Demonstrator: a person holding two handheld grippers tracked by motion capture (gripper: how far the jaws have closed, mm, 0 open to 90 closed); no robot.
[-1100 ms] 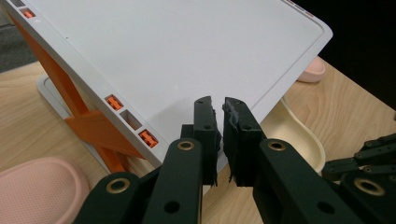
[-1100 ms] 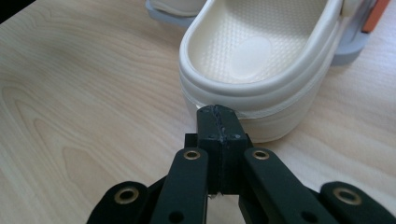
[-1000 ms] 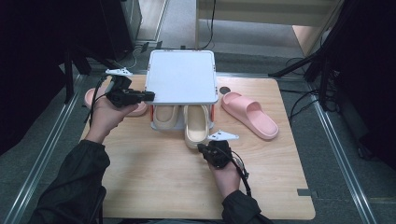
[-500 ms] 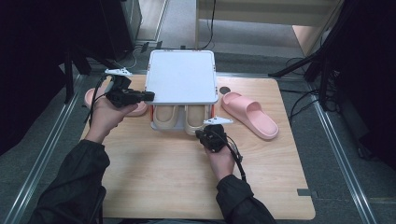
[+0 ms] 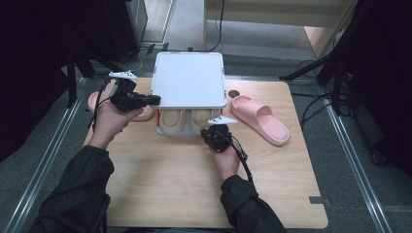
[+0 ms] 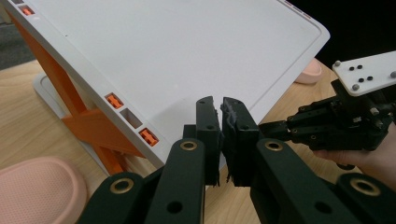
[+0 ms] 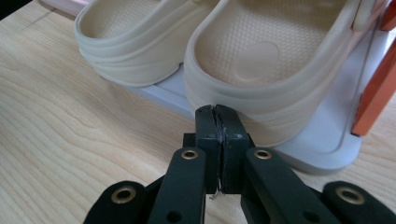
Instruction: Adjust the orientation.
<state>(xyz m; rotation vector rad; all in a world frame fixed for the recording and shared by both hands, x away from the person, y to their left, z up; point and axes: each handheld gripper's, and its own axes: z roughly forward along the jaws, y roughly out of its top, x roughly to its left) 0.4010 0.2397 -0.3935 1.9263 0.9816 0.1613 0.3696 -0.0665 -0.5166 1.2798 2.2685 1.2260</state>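
A light wooden desk [image 5: 160, 194] stands on grey floor [image 5: 43, 160] among dark stands. From the left: the left tongs [image 6: 220, 106], closed on nothing, rest at the white shoe rack [image 5: 188, 80] top. The right tongs [image 7: 216, 111], pressed together and empty, touch the heel of the right beige clog [image 7: 280, 60]. The left gripper view reveals orange rack struts [image 6: 88, 126]; a pink slipper [image 5: 260, 119] lies far right.
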